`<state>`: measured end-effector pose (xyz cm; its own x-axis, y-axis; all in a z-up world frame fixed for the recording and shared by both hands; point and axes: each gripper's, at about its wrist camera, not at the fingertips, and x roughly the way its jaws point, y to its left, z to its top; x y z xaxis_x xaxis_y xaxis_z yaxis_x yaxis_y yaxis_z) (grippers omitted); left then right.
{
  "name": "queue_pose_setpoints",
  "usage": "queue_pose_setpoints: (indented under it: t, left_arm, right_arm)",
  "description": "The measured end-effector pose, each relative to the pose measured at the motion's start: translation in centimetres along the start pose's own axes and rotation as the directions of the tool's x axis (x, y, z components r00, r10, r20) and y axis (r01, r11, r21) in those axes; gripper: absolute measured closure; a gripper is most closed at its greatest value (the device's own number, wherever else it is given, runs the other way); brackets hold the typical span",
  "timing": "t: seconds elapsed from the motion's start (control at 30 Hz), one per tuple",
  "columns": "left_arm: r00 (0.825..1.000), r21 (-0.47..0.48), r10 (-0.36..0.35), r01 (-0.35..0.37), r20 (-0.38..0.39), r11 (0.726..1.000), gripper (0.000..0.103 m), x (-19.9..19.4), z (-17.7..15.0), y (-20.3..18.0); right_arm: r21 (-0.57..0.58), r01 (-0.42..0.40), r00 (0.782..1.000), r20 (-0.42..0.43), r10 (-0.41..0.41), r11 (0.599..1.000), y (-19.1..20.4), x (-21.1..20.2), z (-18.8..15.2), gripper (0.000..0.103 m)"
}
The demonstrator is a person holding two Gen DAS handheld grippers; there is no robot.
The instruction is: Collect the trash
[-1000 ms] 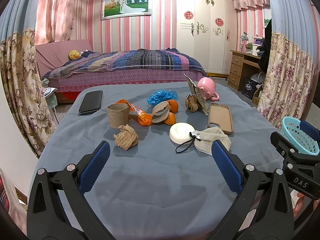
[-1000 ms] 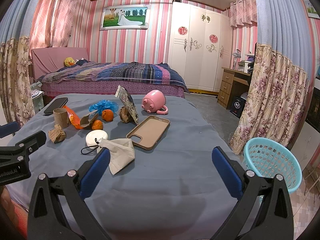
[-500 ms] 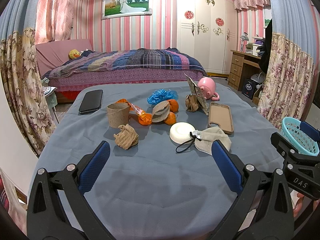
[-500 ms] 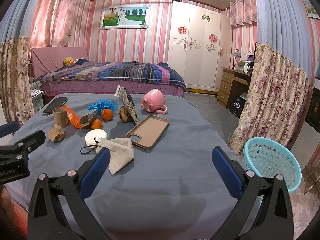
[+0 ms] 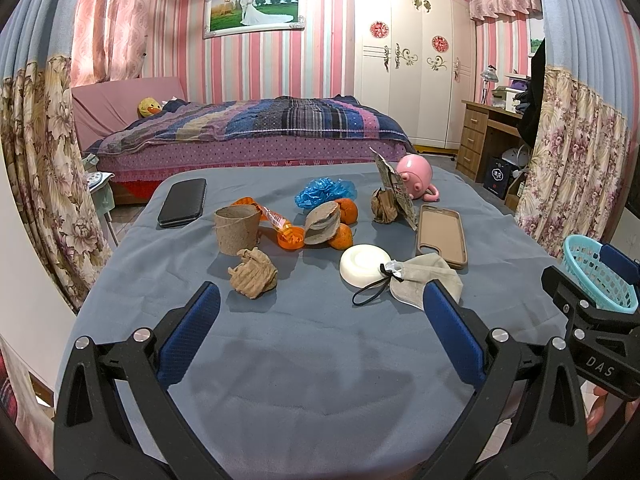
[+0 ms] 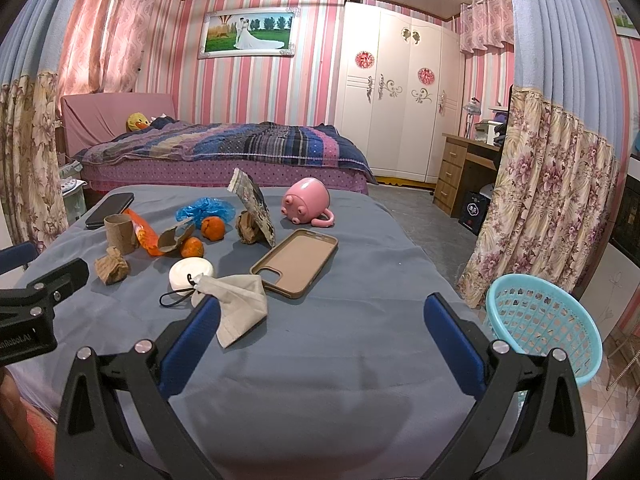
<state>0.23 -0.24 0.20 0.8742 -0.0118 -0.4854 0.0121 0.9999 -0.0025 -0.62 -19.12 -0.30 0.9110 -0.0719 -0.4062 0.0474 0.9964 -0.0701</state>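
Observation:
Trash lies on the blue-grey table (image 5: 320, 360): a crumpled brown paper ball (image 5: 252, 273) (image 6: 112, 266), a brown paper cup (image 5: 236, 229), an orange wrapper (image 5: 276, 222), a torn brown pulp piece (image 5: 322, 222), a blue plastic bag (image 5: 324, 192) and a second crumpled paper (image 5: 382, 206). A turquoise basket (image 6: 544, 324) stands on the floor to the right of the table. My left gripper (image 5: 320, 312) is open and empty above the table's near edge, short of the paper ball. My right gripper (image 6: 320, 320) is open and empty, near the grey pouch (image 6: 236, 308).
Two oranges (image 5: 344, 224), a white round dish (image 5: 364, 264), a tan phone case (image 5: 442, 234), a pink pig mug (image 5: 414, 178), a black phone (image 5: 183, 202) and a propped card (image 5: 394, 194) share the table. A bed stands behind, a desk at the right.

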Motion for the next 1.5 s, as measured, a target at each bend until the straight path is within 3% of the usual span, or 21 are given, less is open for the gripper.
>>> queue_pose_setpoints:
  t: [0.43,0.63,0.77,0.93,1.07,1.27,1.47,1.5]
  left_arm:
    - [1.0,-0.005,-0.001,0.001,-0.011,1.0,0.005,0.3,-0.3,0.1]
    - [0.999,0.003,0.018,-0.018,-0.03,1.0,0.005,1.2,0.1,0.8]
    - [0.998,0.022,0.046,-0.045,-0.053,0.999,0.005,2.8,1.3,2.3]
    - [0.991,-0.004,0.067,-0.068,-0.12,0.998,0.005,6.1,2.3,5.6]
    - [0.985,-0.011,0.118,-0.121,-0.129,0.993,0.005,7.2,2.3,8.0]
    - [0.975,-0.045,0.152,-0.161,-0.16,0.986,0.005,8.5,1.7,11.5]
    - [0.976,-0.072,0.091,-0.107,-0.197,0.992,0.005,9.6,0.8,11.8]
    - [0.977,-0.059,0.083,-0.096,-0.197,0.994,0.005,9.8,0.8,11.2]
  right_arm:
    - [0.002,0.002,1.0,-0.004,-0.002,1.0,-0.2,0.0,-0.2,0.004]
    - [0.02,0.02,1.0,-0.018,-0.02,1.0,-2.3,-0.2,-0.1,0.004]
    - [-0.003,0.042,0.998,-0.036,-0.042,0.999,-2.3,1.5,1.4,0.004]
    - [-0.047,0.003,0.996,-0.086,-0.007,0.999,-1.2,5.2,2.9,0.004]
    - [-0.063,-0.076,0.981,-0.184,0.063,0.995,0.9,9.4,2.5,0.004]
    - [-0.097,-0.092,0.96,-0.275,0.063,0.991,3.5,12.7,1.0,0.004]
    - [-0.09,-0.13,0.931,-0.354,0.09,0.987,3.9,14.2,-0.8,0.007]
    - [-0.083,-0.141,0.929,-0.355,0.103,0.987,3.9,14.2,-0.9,0.014]
